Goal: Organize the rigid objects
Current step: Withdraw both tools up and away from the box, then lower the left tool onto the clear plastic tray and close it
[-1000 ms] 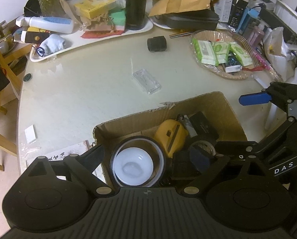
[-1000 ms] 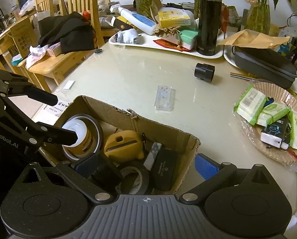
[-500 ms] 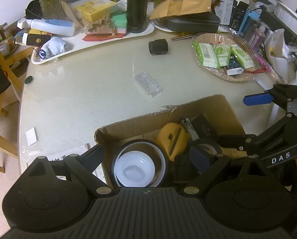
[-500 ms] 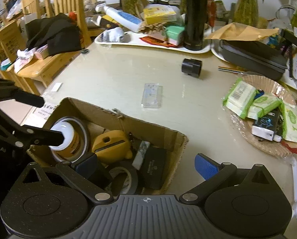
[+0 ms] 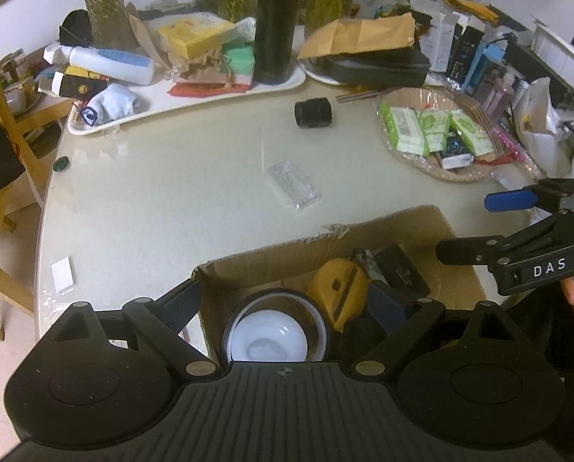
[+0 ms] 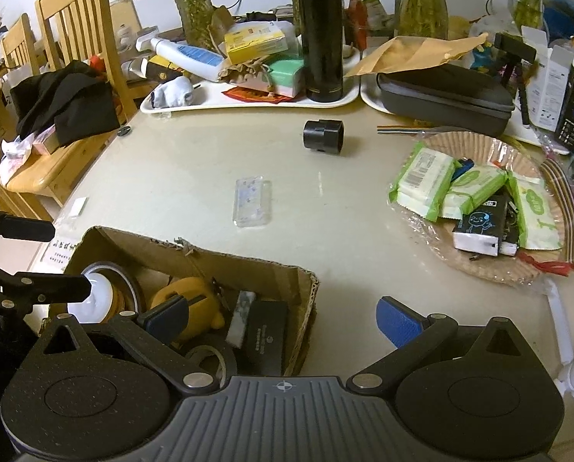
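Note:
An open cardboard box (image 5: 433,217) (image 6: 225,260) sits at the near table edge. It holds a tape roll around a white cup (image 5: 273,337), a yellow tape measure (image 5: 339,287) (image 6: 189,292), a black tape roll (image 6: 214,356) and a small black case (image 6: 266,333). My left gripper (image 5: 287,304) hangs open over the box, empty. My right gripper (image 6: 283,319) is open and empty too, one finger over the box, the blue-padded one (image 6: 398,323) over bare table. A clear plastic case (image 5: 292,184) (image 6: 252,202) and a black cylinder (image 5: 313,113) (image 6: 322,136) lie loose on the table beyond.
A wicker basket (image 6: 475,144) of green packets stands at the right. White trays (image 6: 248,100) with a black flask (image 6: 319,30), bottles and boxes line the far edge, beside a dark zip case (image 6: 444,96). Wooden chairs (image 6: 75,34) with dark cloth stand left.
The right wrist view has swung, so the clear case and the cylinder sit further left in it. The left gripper tipped up a little. Both stay open.

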The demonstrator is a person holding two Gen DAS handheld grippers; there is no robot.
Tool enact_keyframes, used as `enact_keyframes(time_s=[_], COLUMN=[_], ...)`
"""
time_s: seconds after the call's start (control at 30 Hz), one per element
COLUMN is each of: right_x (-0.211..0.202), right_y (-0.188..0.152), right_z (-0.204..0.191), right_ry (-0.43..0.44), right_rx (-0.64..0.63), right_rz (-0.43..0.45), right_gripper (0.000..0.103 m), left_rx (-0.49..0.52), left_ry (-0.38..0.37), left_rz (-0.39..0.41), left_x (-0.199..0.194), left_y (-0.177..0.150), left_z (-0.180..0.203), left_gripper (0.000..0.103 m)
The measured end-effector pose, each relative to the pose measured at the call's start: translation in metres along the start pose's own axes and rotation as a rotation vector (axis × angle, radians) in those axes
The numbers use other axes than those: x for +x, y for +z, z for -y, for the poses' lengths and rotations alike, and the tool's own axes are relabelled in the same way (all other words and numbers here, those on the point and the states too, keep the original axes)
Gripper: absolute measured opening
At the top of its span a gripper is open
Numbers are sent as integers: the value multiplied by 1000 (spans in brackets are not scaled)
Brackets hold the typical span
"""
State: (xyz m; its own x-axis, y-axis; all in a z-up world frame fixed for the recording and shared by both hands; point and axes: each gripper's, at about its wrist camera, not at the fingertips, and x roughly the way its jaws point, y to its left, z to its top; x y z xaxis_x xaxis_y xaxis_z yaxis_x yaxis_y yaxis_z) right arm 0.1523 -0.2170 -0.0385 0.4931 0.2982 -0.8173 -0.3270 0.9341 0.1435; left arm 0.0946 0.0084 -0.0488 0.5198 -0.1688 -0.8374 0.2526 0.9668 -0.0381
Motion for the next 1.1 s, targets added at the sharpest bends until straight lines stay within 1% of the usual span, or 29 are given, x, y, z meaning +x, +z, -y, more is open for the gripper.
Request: enact_keyframes(time_s=[0.27, 0.57, 0.87, 1.1], right_x=[-2, 2, 8, 13], right_y=[4, 12, 22, 31], right_z=[6, 9, 12, 13], right_ry=[-11, -44, -62, -63], right_rx=[21, 17, -9, -45], right_rz=[39, 66, 74, 88], right_gripper=[103, 103, 103, 103], left_rx=[-26, -44, -52, -57], left_ry=[-7, -6, -14, -23], left_rz=[50, 81, 75, 36], left_x=[1, 4, 14, 30], left_y=[4, 13, 24, 37], left_z=[-9, -18, -24, -28], left_gripper=[94, 94, 94, 93])
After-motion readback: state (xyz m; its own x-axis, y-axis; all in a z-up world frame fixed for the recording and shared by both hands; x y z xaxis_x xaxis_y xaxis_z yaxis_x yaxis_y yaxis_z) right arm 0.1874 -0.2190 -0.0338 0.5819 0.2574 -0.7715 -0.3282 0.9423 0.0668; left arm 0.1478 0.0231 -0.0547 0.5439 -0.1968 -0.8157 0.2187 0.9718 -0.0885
